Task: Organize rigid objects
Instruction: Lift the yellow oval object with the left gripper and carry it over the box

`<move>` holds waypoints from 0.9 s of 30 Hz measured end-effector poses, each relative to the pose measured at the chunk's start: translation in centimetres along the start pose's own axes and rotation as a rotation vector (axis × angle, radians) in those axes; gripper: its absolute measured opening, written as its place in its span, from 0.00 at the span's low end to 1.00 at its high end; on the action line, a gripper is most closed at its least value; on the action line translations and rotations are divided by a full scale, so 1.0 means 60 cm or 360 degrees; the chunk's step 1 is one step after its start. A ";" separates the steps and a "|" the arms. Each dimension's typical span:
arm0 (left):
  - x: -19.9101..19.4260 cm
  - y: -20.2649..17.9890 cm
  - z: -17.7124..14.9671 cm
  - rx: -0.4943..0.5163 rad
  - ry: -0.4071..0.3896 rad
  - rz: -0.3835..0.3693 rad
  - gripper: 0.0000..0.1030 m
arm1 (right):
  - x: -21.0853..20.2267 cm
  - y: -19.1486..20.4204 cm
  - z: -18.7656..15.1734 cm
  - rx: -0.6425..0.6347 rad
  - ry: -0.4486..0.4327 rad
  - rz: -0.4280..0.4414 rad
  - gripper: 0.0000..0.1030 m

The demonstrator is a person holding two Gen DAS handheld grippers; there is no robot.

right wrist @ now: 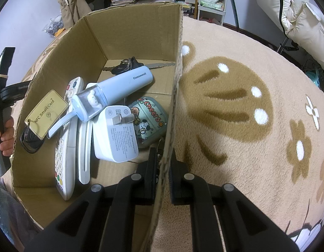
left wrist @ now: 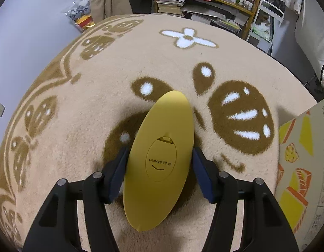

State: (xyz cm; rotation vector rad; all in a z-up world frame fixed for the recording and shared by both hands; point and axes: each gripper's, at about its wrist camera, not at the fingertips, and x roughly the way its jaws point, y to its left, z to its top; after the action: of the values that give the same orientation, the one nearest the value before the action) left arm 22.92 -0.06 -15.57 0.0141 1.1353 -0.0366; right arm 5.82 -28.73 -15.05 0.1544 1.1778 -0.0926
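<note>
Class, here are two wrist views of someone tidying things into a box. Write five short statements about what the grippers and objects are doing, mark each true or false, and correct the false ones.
1. The left gripper holds a yellow oval object between its fingers. True.
2. The right gripper is open and holds nothing. False: it is closed on the side wall of the cardboard box.
3. A white charger lies inside the box. True.
4. The box is empty apart from the charger. False: it also holds a light blue case, a white remote, keys and a yellow card.
5. The yellow oval object is already in the box. False: it is held above the beige rug.
</note>
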 end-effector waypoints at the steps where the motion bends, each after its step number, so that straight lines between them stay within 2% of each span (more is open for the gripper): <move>1: -0.005 -0.001 0.000 0.0004 -0.0008 0.0006 0.58 | 0.001 0.000 -0.001 -0.0001 0.0000 -0.0001 0.11; 10: -0.086 -0.038 -0.002 0.0082 -0.0118 0.0001 0.58 | 0.001 -0.001 -0.001 0.0000 0.0000 0.0000 0.11; 13: -0.129 -0.065 0.000 0.0144 -0.0193 -0.0010 0.58 | 0.000 -0.001 0.000 0.0000 0.0000 0.0000 0.11; 20: -0.224 -0.126 -0.003 0.0246 -0.0356 -0.0116 0.58 | 0.000 0.000 0.000 -0.0001 0.0000 -0.0002 0.11; 27: -0.277 -0.200 -0.032 0.0384 -0.0422 -0.0207 0.58 | 0.001 -0.001 -0.001 -0.0002 0.0001 -0.0001 0.11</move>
State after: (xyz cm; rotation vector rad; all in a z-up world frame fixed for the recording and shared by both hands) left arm 13.74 -11.64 -1.25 0.1462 0.8601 -0.2834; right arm 5.80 -28.77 -15.13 0.1530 1.1783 -0.0927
